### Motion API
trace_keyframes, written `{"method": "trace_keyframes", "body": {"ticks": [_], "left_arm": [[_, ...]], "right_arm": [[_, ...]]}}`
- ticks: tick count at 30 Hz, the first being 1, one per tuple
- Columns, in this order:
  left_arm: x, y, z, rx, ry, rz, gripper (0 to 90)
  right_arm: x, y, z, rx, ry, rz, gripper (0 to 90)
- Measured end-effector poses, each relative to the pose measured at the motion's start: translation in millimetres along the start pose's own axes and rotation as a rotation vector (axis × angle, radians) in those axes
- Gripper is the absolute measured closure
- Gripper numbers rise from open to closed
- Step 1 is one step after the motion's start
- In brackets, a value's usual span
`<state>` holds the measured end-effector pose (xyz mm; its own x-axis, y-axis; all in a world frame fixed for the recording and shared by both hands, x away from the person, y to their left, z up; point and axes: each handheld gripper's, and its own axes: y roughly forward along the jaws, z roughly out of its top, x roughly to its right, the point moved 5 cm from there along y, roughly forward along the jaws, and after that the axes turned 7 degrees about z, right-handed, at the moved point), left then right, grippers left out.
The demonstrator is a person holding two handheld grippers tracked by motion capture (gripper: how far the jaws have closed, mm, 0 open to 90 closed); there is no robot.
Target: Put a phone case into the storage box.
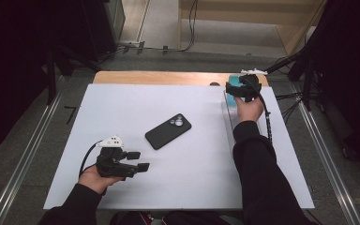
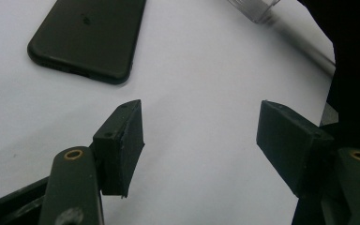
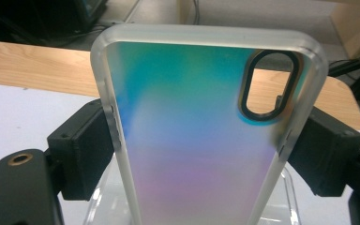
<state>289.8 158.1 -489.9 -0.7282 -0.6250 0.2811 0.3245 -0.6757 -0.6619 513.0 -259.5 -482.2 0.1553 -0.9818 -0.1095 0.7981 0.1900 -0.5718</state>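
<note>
A black phone [image 1: 168, 131] lies camera side up in the middle of the white table; its lower end shows in the left gripper view [image 2: 89, 37]. My left gripper [image 1: 138, 161] hovers near the table's front left, open, with bare table between its jaws [image 2: 199, 140]. At the far right my right gripper [image 1: 232, 89] is shut on an iridescent teal-to-pink phone case [image 3: 201, 136] with a frosted rim and an oval camera cutout. Both pads press the case's two long edges. The case stands upright over a clear stand [image 3: 288, 197].
A clear acrylic holder [image 1: 228, 112] runs along the table's right side; its end shows in the left gripper view [image 2: 258, 9]. A wooden strip [image 1: 159, 78] borders the far edge of the white sheet [image 1: 122, 108]. Dark stands and cables surround the table.
</note>
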Motion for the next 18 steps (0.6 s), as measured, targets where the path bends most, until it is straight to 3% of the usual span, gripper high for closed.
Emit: {"method": "trace_keyframes", "body": {"ticks": [7, 18], "left_arm": [[0.0, 0.1, -0.3, -0.002, 0.000, 0.000, 32.1], [-0.8, 0.0, -0.4, -0.001, 0.000, 0.004, 32.1]], "right_arm": [[1.0, 0.5, -0.1, 0.011, 0.033, 0.059, 9.8], [5.2, 1.2, -1.6, 0.000, 0.048, 0.071, 8.9]]}}
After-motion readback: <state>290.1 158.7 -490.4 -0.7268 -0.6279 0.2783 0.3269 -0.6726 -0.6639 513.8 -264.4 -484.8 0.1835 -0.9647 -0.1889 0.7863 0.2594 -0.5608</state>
